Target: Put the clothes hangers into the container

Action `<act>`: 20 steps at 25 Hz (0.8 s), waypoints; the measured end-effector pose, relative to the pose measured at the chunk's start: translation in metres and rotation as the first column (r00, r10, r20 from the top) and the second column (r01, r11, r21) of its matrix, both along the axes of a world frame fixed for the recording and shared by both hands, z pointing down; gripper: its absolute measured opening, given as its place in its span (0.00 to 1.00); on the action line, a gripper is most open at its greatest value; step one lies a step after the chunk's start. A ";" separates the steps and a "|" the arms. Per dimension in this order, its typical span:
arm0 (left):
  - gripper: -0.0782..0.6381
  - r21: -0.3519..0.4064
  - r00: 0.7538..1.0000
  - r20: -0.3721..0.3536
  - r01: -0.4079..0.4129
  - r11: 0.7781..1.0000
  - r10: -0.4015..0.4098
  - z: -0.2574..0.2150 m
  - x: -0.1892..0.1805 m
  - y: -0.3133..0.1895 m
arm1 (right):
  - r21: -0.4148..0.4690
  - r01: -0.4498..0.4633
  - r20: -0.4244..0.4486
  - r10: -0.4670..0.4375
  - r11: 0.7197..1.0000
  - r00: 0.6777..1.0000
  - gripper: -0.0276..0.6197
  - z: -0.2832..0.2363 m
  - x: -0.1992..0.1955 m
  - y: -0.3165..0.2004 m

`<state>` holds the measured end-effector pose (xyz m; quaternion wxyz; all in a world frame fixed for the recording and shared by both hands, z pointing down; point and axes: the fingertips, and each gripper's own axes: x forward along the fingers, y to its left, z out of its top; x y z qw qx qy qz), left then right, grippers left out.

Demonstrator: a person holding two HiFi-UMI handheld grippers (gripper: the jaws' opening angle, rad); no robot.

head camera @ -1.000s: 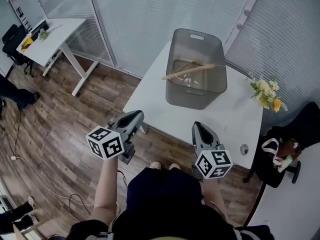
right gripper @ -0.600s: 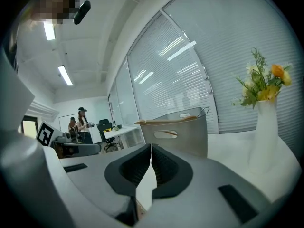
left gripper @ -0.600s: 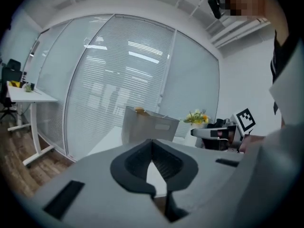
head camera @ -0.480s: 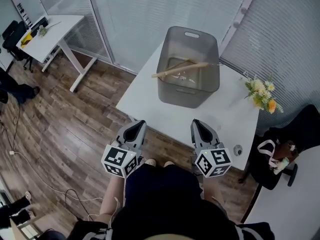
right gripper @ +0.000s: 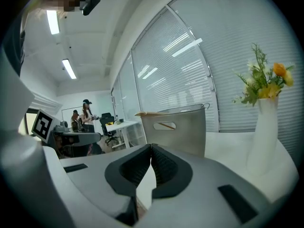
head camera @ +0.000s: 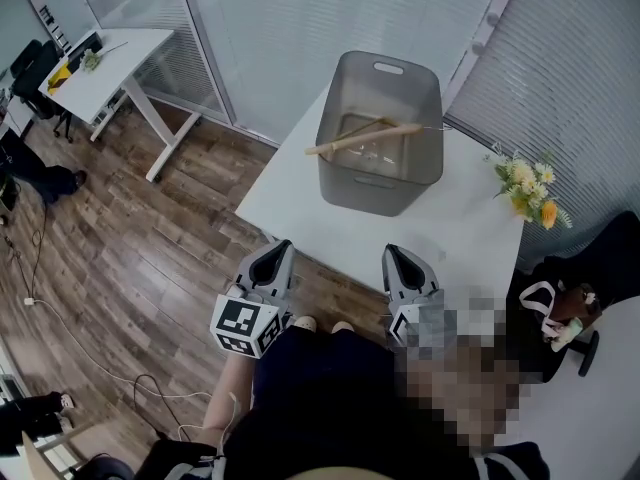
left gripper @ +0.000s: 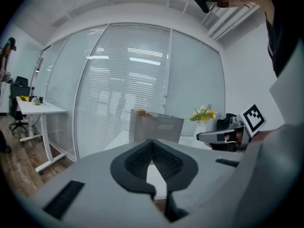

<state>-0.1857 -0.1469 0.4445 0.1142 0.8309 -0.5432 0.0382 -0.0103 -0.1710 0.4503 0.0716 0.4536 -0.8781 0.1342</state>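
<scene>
Grey translucent container (head camera: 380, 133), head view: stands on the white table (head camera: 300, 200), with a wooden clothes hanger (head camera: 362, 136) slanted inside it, one end past the left rim. Left gripper (head camera: 268, 266) and right gripper (head camera: 405, 268) are side by side at the table's near edge, well apart from the container.

Left gripper view: jaws closed tip to tip, nothing between them; container straight ahead.

Right gripper view: jaws likewise closed and empty; vase of flowers (right gripper: 263, 122) at right.
</scene>
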 end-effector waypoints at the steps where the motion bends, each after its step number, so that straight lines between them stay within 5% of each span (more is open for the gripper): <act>1: 0.12 -0.003 1.000 0.000 0.003 1.000 -0.003 0.001 0.000 -0.001 | 0.002 0.002 -0.009 -0.002 1.000 1.000 0.09 0.000 0.000 -0.001; 20: 0.12 -0.015 1.000 0.010 0.000 1.000 0.000 0.002 -0.001 -0.008 | -0.004 0.011 -0.011 -0.011 1.000 1.000 0.09 0.001 -0.007 -0.005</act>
